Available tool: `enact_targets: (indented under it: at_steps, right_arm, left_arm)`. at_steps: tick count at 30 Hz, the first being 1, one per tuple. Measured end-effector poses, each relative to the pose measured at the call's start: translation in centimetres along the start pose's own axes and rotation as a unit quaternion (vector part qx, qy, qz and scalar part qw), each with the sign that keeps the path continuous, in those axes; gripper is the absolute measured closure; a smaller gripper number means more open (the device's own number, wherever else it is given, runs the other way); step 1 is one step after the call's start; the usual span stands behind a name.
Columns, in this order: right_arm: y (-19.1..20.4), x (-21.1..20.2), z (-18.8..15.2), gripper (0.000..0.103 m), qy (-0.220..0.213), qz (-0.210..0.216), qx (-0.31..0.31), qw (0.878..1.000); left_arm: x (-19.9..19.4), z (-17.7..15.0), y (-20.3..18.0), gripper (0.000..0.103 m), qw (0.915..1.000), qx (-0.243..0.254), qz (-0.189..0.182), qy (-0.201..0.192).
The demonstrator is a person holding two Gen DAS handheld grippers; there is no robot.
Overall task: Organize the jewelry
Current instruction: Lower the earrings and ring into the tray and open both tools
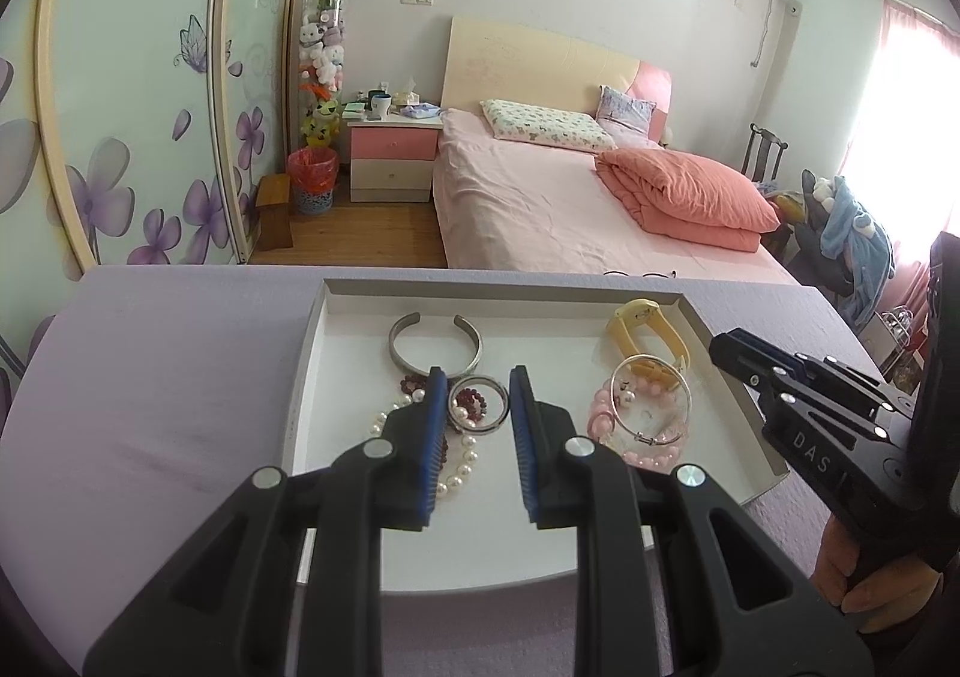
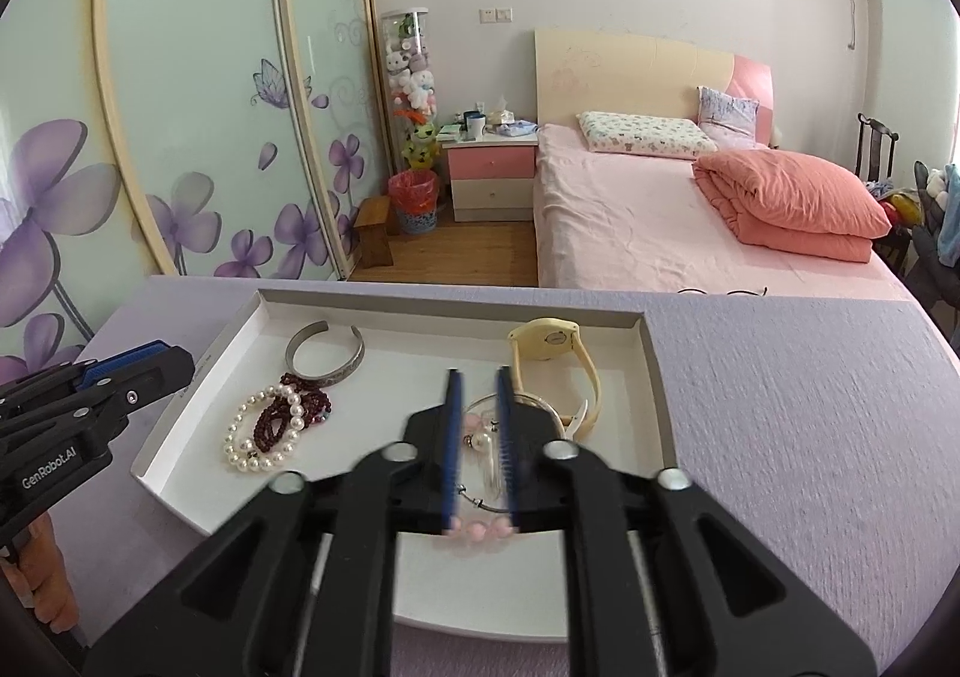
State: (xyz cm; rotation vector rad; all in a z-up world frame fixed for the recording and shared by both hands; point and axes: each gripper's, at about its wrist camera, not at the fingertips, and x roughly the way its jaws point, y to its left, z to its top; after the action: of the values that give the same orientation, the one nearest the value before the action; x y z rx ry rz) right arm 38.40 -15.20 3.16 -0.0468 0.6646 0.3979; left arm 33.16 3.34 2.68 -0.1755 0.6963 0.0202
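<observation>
A white tray on a lilac table holds the jewelry. In the left wrist view a silver cuff lies at the back, with a pearl strand, dark red beads and a silver ring bangle in front of it. My left gripper is open just above that bangle. At the right lie a yellow watch, a thin silver bangle and a pink bead bracelet. My right gripper hovers over the pink beads and thin bangle, its jaws narrowly apart, gripping nothing.
The tray sits near the table's far edge. Beyond it are a pink bed, a nightstand and sliding wardrobe doors. The right gripper's body is beside the tray's right wall.
</observation>
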Motion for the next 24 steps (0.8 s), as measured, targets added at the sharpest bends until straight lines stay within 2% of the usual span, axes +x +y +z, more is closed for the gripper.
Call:
enact_targets:
  at_steps: [1,2,9,14,16,24]
  right_arm:
    - [0.0,0.0,0.0,0.066,-0.001,-0.003,-0.001,1.000]
    - [0.0,-0.2,-0.1,0.063,-0.005,-0.005,-0.001,1.000]
    - [-0.4,-0.2,-0.5,0.062,-0.004,-0.011,0.002,1.000]
    - [-0.8,-0.2,-0.7,0.054,-0.004,-0.018,0.004,1.000]
    - [-1.0,-0.3,-0.9,0.047,-0.006,-0.021,0.006,1.000]
    - [-1.3,-0.3,-1.5,0.039,-0.010,-0.032,0.005,0.999]
  left_arm:
    - [0.1,0.0,0.0,0.082,1.0000,0.000,0.000,0.001]
    - [0.1,0.0,0.0,0.082,1.0000,-0.001,-0.001,0.001]
    - [0.3,0.0,0.3,0.082,1.0000,-0.001,-0.002,0.004]
    - [0.3,0.1,0.3,0.082,1.0000,0.000,-0.003,0.004]
    - [0.4,0.1,0.3,0.082,1.0000,0.001,-0.004,0.004]
    - [1.3,0.1,0.0,0.082,1.0000,0.004,-0.002,0.008]
